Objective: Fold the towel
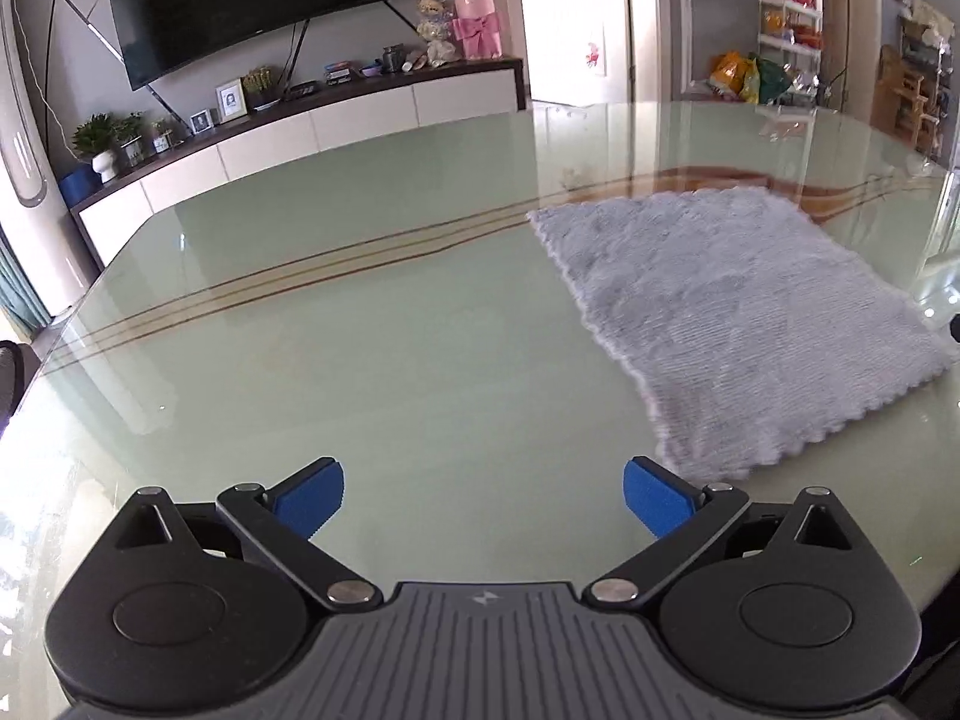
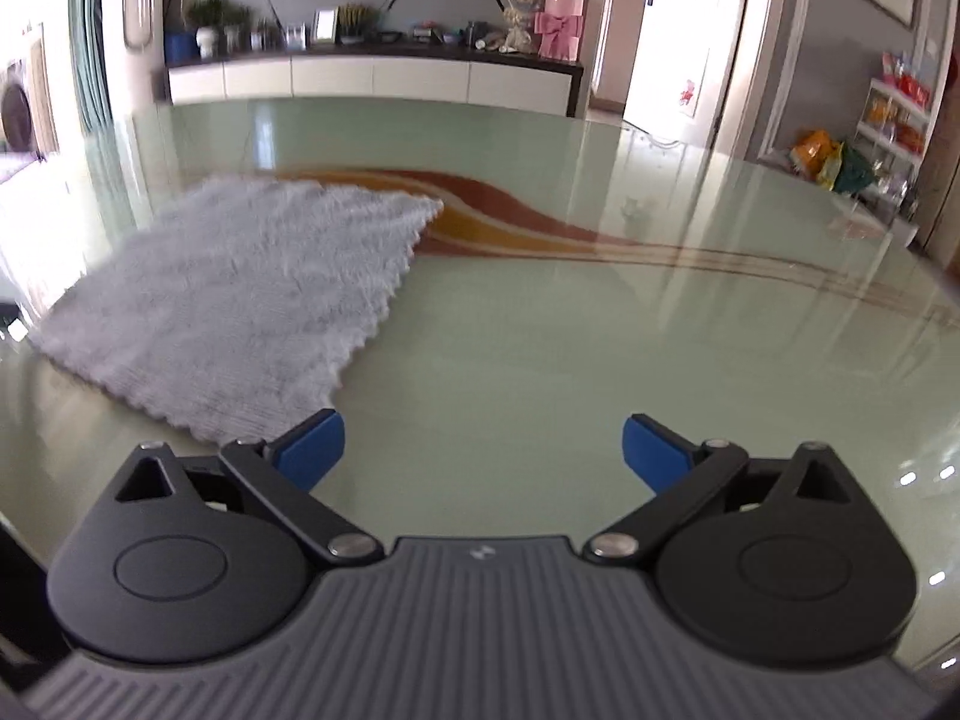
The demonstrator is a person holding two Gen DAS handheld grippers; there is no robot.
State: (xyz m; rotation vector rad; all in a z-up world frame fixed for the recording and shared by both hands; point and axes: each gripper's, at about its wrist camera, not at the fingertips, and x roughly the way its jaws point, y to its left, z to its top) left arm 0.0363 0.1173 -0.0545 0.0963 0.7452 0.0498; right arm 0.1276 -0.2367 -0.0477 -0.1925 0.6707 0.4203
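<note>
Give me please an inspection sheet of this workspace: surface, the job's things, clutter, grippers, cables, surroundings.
Surface: glossy green glass table with brown curved stripes.
Job's things: grey towel lies spread flat, scalloped edges, not yet folded.
Clutter: nothing seen on the table.
Grippers: left gripper open, right gripper open; both empty, blue fingers beside the towel's near corners.
Cables: wires hang below the television.
Surroundings: living room, low cabinet with plants and frames, snack shelves.
</note>
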